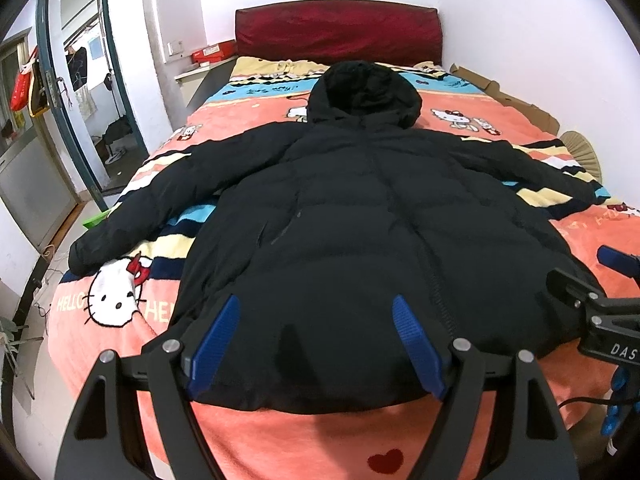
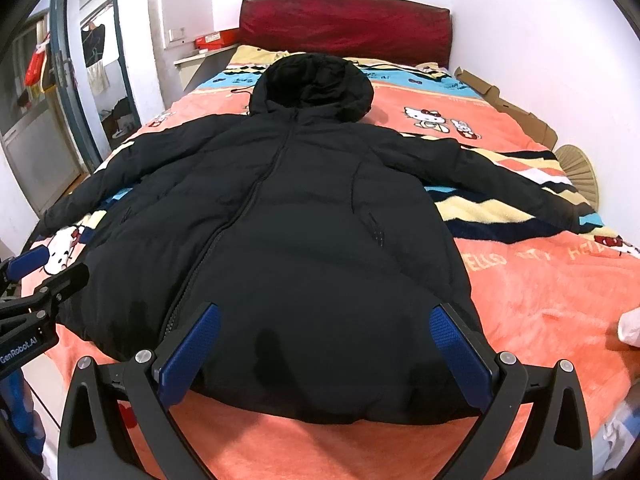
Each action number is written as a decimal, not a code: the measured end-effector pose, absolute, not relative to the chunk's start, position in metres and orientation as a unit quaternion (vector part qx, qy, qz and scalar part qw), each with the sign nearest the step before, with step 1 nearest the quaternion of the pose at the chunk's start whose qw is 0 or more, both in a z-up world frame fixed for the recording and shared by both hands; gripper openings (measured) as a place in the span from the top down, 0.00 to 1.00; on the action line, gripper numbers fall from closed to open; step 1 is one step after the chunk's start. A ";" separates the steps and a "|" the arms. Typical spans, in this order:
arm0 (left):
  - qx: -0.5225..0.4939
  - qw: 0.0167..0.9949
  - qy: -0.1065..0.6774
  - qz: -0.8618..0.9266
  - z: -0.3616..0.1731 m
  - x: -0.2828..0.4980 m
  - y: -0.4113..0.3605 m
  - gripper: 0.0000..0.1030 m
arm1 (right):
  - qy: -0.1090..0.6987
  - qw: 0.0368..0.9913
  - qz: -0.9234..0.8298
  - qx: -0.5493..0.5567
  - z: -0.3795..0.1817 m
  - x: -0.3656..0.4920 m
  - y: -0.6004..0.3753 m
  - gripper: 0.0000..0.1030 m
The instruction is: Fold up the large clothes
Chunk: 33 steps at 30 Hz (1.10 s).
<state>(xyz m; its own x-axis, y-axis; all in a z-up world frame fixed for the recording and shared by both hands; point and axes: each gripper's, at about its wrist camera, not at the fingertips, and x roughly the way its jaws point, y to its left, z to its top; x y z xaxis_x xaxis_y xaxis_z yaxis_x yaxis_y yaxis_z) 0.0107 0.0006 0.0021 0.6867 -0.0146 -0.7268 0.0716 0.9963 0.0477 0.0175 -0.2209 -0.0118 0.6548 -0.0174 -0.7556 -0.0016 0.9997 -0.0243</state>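
A black hooded puffer jacket (image 1: 352,216) lies flat, front up, on the bed, sleeves spread to both sides and hood toward the headboard; it also shows in the right wrist view (image 2: 304,232). My left gripper (image 1: 316,308) is open and empty, hovering over the jacket's hem on its left half. My right gripper (image 2: 324,316) is open and empty over the hem's right half. The right gripper also shows at the left wrist view's right edge (image 1: 600,300), and the left gripper shows at the right wrist view's left edge (image 2: 36,300).
The bed has a pink cartoon-cat blanket (image 1: 600,236) and a dark red headboard (image 1: 340,30). Flattened cardboard (image 1: 508,98) and a straw fan (image 1: 584,150) lie along the right wall. A nightstand (image 1: 196,76) and doorway (image 1: 80,92) are at left.
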 end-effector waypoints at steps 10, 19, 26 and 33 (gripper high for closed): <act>0.009 0.919 0.392 -0.050 0.005 0.009 0.011 0.24 | 0.416 0.909 -0.007 -0.016 -0.006 0.021 -0.221 0.00; 0.008 0.918 0.390 -0.078 0.007 0.000 0.026 0.24 | 0.414 0.910 -0.024 -0.018 0.005 0.021 -0.223 0.00; -0.015 0.915 0.391 -0.096 0.005 -0.005 0.039 0.24 | 0.413 0.910 -0.026 -0.016 0.014 0.017 -0.219 0.00; -0.053 0.907 0.399 -0.122 -0.002 -0.009 0.055 0.24 | 0.419 0.907 -0.029 -0.023 0.016 0.012 -0.209 0.00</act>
<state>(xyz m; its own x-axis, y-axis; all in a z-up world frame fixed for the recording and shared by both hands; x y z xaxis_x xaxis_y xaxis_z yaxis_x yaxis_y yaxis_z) -0.0088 0.0551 -0.0023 0.6513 -0.2642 -0.7114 0.1798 0.9645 -0.1936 0.0116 -0.2088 0.0157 0.6475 -0.0718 -0.7587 0.0326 0.9972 -0.0666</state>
